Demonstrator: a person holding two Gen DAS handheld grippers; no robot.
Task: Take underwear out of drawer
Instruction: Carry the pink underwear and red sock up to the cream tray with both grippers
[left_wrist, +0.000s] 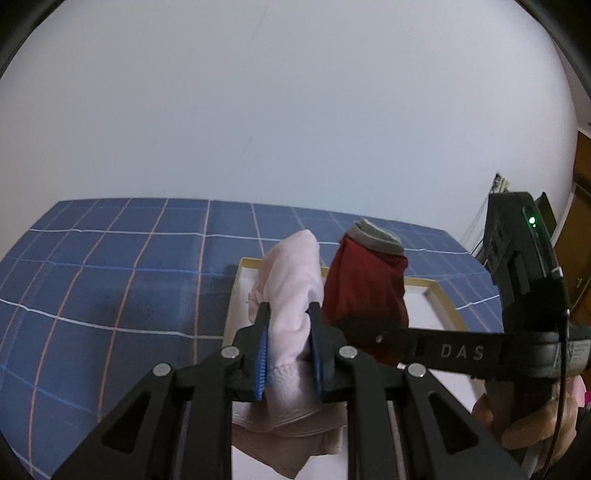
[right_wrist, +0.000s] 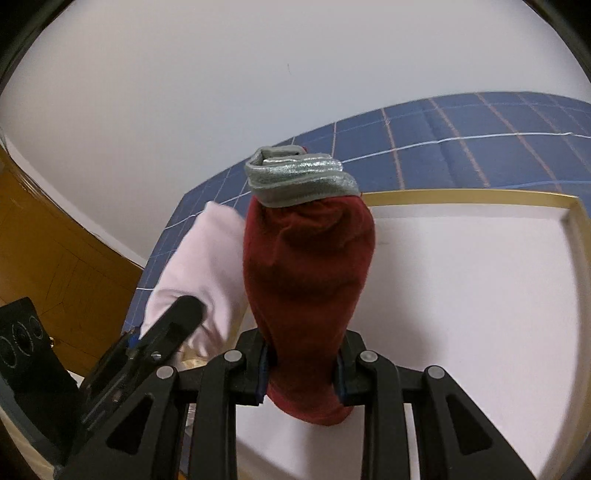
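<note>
My left gripper (left_wrist: 289, 314) is shut on rolled pale pink underwear (left_wrist: 291, 280), held up above the white drawer (left_wrist: 439, 295) with its gold rim. My right gripper (right_wrist: 303, 354) is shut on rolled dark red underwear (right_wrist: 308, 273) with a grey waistband, also lifted over the drawer (right_wrist: 480, 295). In the left wrist view the red roll (left_wrist: 365, 284) stands just right of the pink one, with the right gripper's black body (left_wrist: 524, 280) beside it. In the right wrist view the pink roll (right_wrist: 201, 266) and the left gripper's fingers (right_wrist: 177, 325) show at lower left.
A blue checked cloth (left_wrist: 122, 280) covers the surface around the drawer and also shows in the right wrist view (right_wrist: 461, 136). A plain white wall (left_wrist: 295, 110) stands behind. Brown wooden furniture (right_wrist: 55, 266) is at the left of the right wrist view.
</note>
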